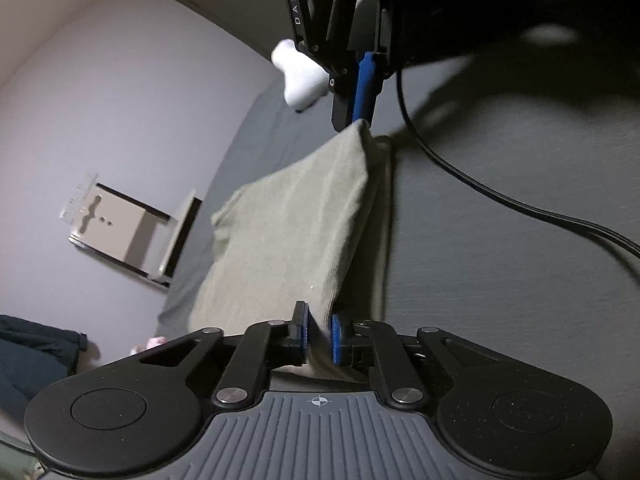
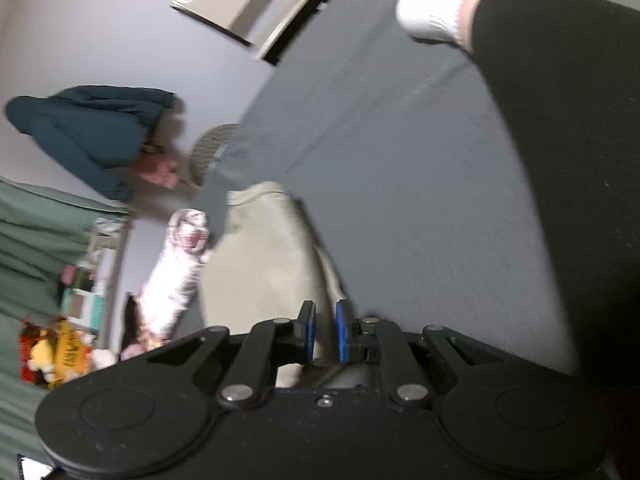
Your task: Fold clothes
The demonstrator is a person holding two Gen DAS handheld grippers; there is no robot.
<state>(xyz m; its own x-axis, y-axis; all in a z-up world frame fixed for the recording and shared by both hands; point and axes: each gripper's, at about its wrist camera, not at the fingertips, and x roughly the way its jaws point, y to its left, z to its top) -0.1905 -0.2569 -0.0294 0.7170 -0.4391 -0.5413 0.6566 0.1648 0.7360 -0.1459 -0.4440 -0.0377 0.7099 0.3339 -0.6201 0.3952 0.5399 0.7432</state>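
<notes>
Both grippers are pinching the beige garment point(image 1: 296, 224) — the left gripper point(image 1: 319, 336) closed on its near edge, the right gripper point(image 1: 358, 114) clamped on the far corner. The cloth is hanging stretched between them above the grey mat point(image 1: 500, 220), mid-fold by my reckoning. Next move is likely calling for an even lowering — corners matched.

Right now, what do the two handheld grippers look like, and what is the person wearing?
Both the left gripper and the right gripper are black linkage frames with blue finger pads. The left has a ribbed grey plate bearing a crosshair mark. A black cable trails from the right one, lettered "DAS". The person wears a white sock and black trousers.
</notes>
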